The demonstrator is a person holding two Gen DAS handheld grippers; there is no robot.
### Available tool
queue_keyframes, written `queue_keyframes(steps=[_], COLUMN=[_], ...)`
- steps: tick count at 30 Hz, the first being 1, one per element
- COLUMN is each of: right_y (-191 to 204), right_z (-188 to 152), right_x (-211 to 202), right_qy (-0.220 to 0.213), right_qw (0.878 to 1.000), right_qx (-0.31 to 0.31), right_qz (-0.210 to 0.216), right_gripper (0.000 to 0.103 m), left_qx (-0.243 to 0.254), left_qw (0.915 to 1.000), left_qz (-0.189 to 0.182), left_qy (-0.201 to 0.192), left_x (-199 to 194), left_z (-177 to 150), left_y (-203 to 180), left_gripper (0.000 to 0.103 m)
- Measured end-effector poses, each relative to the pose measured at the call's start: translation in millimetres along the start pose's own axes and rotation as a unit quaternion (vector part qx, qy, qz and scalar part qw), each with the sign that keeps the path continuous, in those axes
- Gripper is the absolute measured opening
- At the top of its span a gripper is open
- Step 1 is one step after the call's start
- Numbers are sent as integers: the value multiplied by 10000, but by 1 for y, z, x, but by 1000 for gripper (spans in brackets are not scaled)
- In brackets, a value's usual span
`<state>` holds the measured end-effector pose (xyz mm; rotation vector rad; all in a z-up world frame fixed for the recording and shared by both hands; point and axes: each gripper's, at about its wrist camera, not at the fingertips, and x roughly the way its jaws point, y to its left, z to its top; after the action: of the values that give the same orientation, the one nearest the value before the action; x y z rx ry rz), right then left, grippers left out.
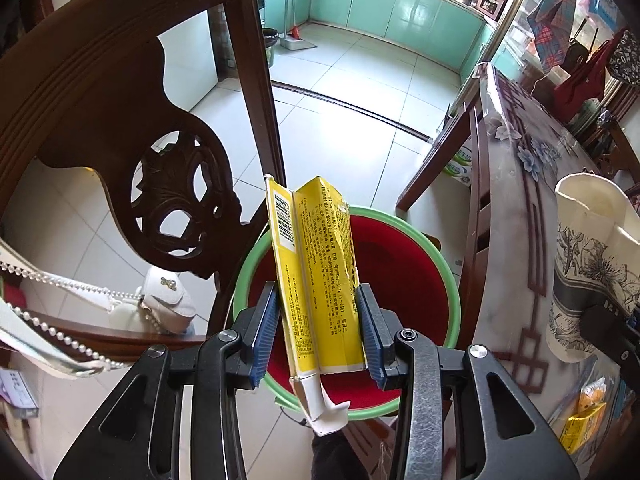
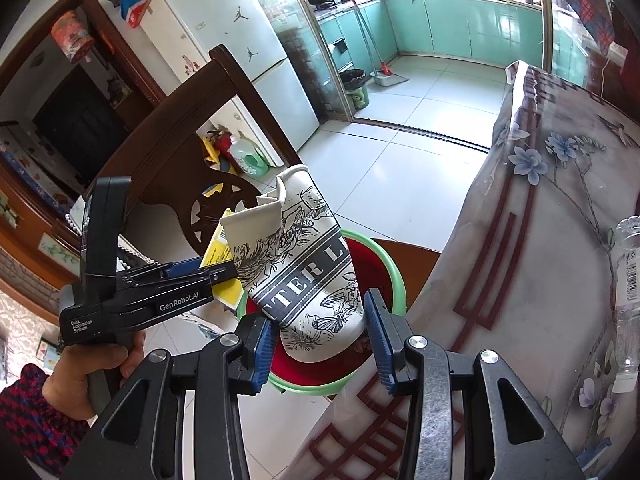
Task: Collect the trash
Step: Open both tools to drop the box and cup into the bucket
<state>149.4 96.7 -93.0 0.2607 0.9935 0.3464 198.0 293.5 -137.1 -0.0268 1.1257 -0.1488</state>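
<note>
box long axis forward, clamped in left tool | cup tilted, apparently gripped by right tool

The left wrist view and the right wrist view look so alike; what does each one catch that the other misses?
Only the left wrist view shows a white handbag with a pearl strap on the chair. Only the right wrist view shows a fridge, a clear plastic bottle on the table, and the hand holding the left tool. Both show the red bin with its green rim, the yellow carton and the crushed paper cup.
</note>
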Motion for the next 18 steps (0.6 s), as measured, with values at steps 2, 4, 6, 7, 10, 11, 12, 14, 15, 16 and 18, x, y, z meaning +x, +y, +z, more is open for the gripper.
queue_keyframes(steps=[2,4,6,7,10,11,12,14,15,16,18], right_y=[1,2,2,2,3,3,3,5,5,5,5], right_z=[0,0,-1,-1,-1,0,0,2,3,2,2], right_x=[-1,0,-1,-2,-3,-3,-3,-4,-5,-8,-16], right_qy=[-14,-17,-42,-57,-103,-107,-101,-125,-156,-201,-294], right_qw=[10000,10000,10000,10000,9999,9999,9999,9999,9998,9998,9995], right_qx=[-12,-24,-42,-50,-69,-68,-71,-80,-83,-85,-89], right_qz=[11,36,50,46,45,42,48,59,46,27,1], right_gripper=[40,40,40,40,40,40,42,47,50,50,50], left_qx=[-49,-10,44,40,8,1,-5,-5,2,3,-44], left_qw=[9999,9999,9998,9998,9996,9996,9995,9995,9994,9993,9989], left_qz=[-39,-35,-5,-3,-1,-2,-23,-45,-37,-27,-45], left_qy=[-99,-136,-174,-187,-273,-299,-306,-316,-340,-375,-467], left_x=[-3,-4,-5,-6,-8,-8,-8,-9,-10,-12,-17], left_z=[1,2,3,2,3,3,5,7,8,9,8], left_y=[1,-1,-3,-3,-3,-3,-4,-4,-5,-6,-6], left_gripper=[41,41,41,41,43,45,45,48,50,54,59])
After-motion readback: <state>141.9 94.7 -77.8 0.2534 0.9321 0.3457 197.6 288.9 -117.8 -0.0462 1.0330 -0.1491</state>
